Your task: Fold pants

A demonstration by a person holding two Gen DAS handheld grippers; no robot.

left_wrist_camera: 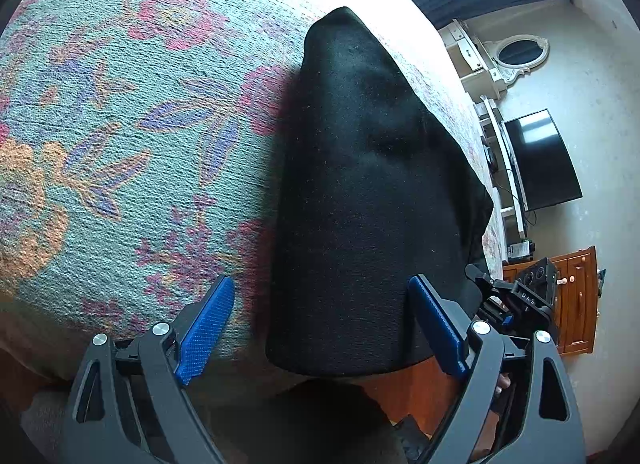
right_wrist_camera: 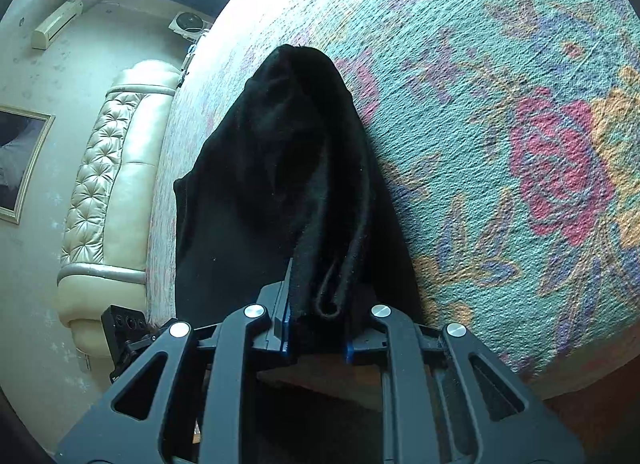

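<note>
black pants [left_wrist_camera: 360,191] lie lengthwise on the floral bedspread [left_wrist_camera: 120,123]. my right gripper [right_wrist_camera: 316,328] clamps their near edge; left gripper [left_wrist_camera: 320,328] gapes, released. i'd lay the hem flat, corners aligned.

Support: a bed [left_wrist_camera: 120,143] [right_wrist_camera: 500,143] under a knitted teal cover with pink, orange and purple flowers.
On it: black pants [left_wrist_camera: 360,183] [right_wrist_camera: 280,163], a long dark strip running from the near edge toward the far side.
Near end: hangs past the bed's edge.
Far end: lies flat on the cover.
</note>
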